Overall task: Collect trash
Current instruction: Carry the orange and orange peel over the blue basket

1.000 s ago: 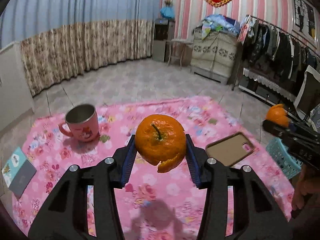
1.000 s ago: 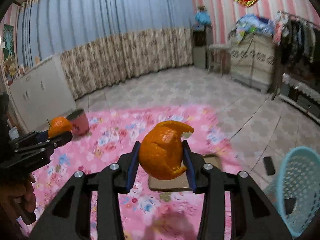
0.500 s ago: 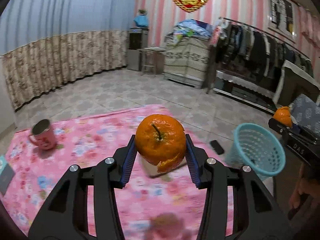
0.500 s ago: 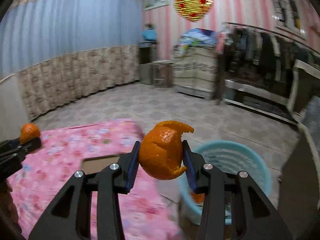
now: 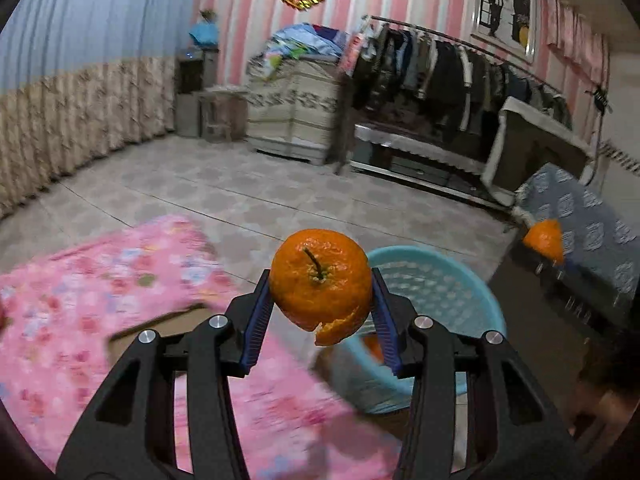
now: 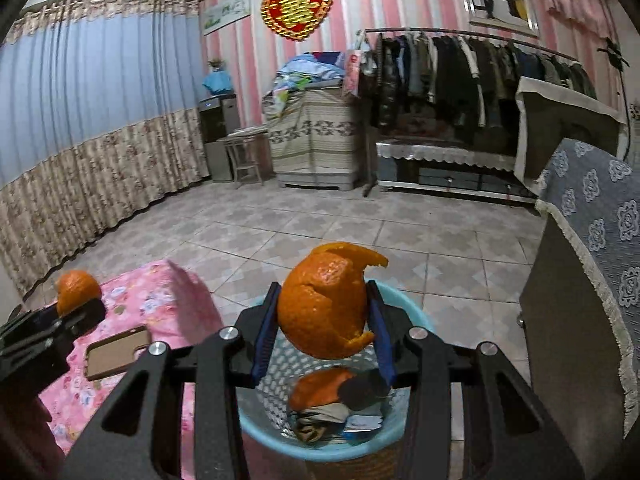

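At the far left, a table covered with a pink floral cloth [image 6: 160, 304] is seen, and on it a flat brown phone case [image 6: 116, 352] lies near the cloth's right edge. Above that side of the table the left gripper [image 5: 322, 308] is held, its blue-padded fingers [image 5: 256, 320] clenched on an orange peel with the stem [image 5: 320, 284]; the peel is pressed from both sides, and a torn flap hangs at its lower edge. From the right wrist view this same peel is seen small at the left, over the cloth.

To the right of the table, a light blue perforated basket [image 6: 408, 316] stands on the tiled floor, close against the table's corner. Inside it, another piece of orange peel [image 6: 320, 392] and some crumpled scraps are seen. Directly above the basket's opening the right gripper [image 6: 324, 332] is held, its fingers [image 6: 266, 328] closed on a curled orange peel [image 6: 324, 304], whose pointed tip curves up and to the right. At the far right, a piece of furniture draped in a blue patterned cover [image 6: 600, 220] is seen.
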Demonstrator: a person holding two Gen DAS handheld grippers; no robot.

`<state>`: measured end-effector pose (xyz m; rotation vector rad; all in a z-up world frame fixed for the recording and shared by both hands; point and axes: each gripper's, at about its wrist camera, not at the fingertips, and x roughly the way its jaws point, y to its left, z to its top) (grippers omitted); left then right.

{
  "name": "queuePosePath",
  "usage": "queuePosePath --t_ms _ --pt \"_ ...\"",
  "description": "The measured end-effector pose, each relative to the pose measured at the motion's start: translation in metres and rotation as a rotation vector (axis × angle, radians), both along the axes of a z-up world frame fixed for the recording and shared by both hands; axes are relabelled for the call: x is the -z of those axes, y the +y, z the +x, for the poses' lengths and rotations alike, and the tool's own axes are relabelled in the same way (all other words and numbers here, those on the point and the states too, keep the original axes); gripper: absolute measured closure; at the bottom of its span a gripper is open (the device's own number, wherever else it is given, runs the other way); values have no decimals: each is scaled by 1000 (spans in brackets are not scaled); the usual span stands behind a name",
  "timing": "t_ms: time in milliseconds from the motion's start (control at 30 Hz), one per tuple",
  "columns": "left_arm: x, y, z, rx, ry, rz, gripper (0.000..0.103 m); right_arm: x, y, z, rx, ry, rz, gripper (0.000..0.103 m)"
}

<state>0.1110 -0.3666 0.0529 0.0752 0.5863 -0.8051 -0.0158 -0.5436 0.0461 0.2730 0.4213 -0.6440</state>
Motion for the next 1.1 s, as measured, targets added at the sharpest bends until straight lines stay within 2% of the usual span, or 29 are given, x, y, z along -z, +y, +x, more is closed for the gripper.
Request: queuePosePath --t_ms 100,200,433,567,867,900,933,1000,1033,1100 --pt "2 -29 -5 30 -34 32 57 2 -11 1 24 13 -2 61" --pt "4 -46 -4 58 -29 42 57 3 -22 -1 43 17 -9 61" --pt "9 -64 -4 85 -17 48 57 1 -35 -10 58 -1 14 60" --pt "15 -73 -5 102 16 39 57 0 -36 -10 59 -5 17 60" --pt "27 -81 -7 116 17 78 56 3 -34 -3 54 -10 39 60" --pt "28 -80 -6 113 22 79 55 3 -35 -3 58 -13 41 56" --pt "30 -80 -4 115 27 77 50 3 -37 -4 62 -15 42 48" --pt "31 -82 -3 114 25 76 41 3 -37 -3 62 -15 37 42" --pt "31 -83 -2 111 24 79 37 3 -37 -4 64 -14 36 41" --pt "33 -85 -1 109 29 77 36 3 -38 -4 81 -21 60 40"
